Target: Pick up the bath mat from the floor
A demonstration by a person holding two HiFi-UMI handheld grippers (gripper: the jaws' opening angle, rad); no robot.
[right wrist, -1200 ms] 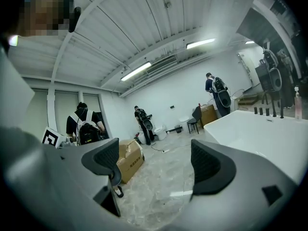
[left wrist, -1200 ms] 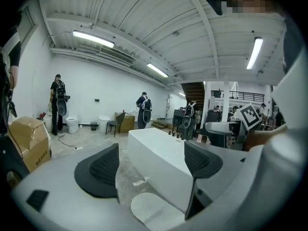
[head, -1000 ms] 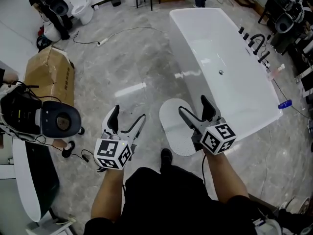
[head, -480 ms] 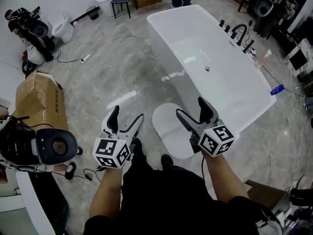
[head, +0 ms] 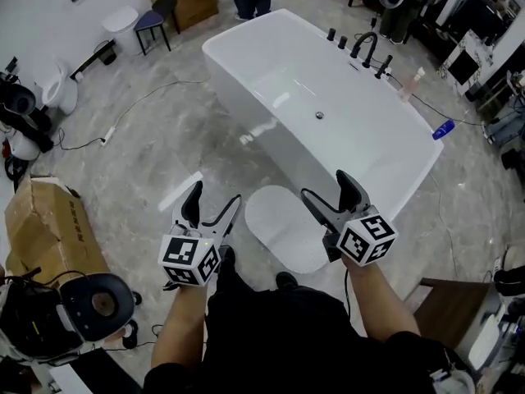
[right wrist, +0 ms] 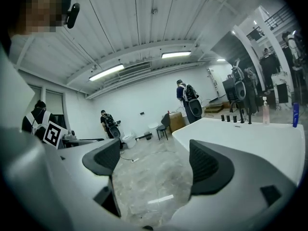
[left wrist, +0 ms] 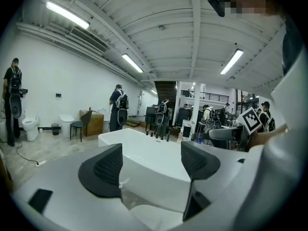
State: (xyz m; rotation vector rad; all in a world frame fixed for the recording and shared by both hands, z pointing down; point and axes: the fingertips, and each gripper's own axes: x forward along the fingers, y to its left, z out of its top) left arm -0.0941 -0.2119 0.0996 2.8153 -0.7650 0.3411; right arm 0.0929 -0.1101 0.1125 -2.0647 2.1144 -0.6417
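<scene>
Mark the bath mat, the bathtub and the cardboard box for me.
bath mat (head: 280, 226), head view, centre of its white oval.
bathtub (head: 353, 130), head view, bare inner basin.
cardboard box (head: 49, 230), head view, its upper face.

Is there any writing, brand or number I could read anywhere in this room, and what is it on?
Cardboard box: red print, too blurred to read.
Left cube and right cube: black-and-white square patterns, no words.
Nothing else is legible, so no text can be quoted.
</scene>
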